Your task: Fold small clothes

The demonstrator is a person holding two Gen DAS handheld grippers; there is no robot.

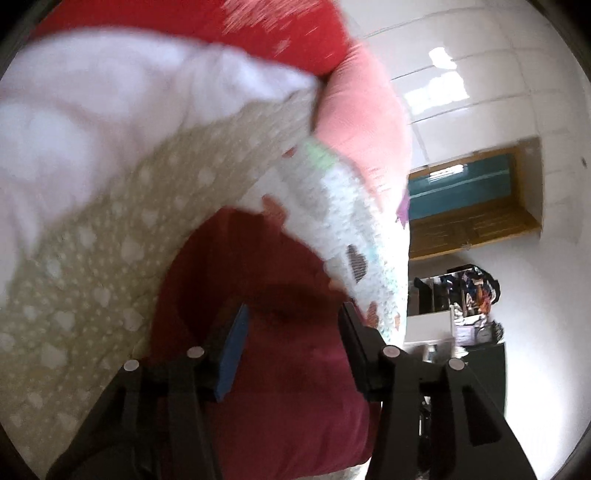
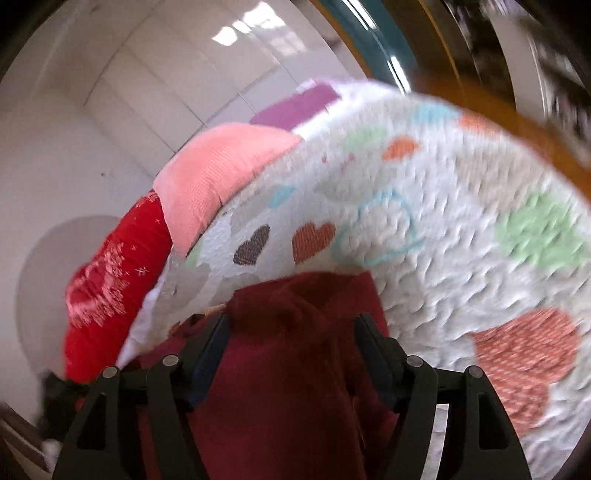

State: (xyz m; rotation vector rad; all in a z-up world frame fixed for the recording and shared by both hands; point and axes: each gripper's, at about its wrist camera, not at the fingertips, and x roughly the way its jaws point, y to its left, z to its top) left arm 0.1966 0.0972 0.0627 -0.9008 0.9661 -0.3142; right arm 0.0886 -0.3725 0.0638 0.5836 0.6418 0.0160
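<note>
Up close through the left wrist camera, my left gripper (image 1: 293, 314) has its jaws spread wide, and the maroon garment (image 1: 266, 369) fills the gap between them and runs on underneath; whether either finger is touching it I cannot tell. Past it lie a beige star-print cloth (image 1: 110, 251), a white heart-print quilt (image 1: 332, 221), a pink pillow (image 1: 354, 118) and a red cushion (image 1: 229, 29).

Over on the right wrist camera, my right gripper (image 2: 291, 319) also stands open, with the same maroon garment (image 2: 288, 369) bunched between the fingers and rising in a peak at their tips. Whether the pads press it I cannot tell. Behind it the heart-print quilt (image 2: 443, 240) bulges, the pink pillow (image 2: 210, 177) and red cushion (image 2: 110, 288) to its left.
</note>
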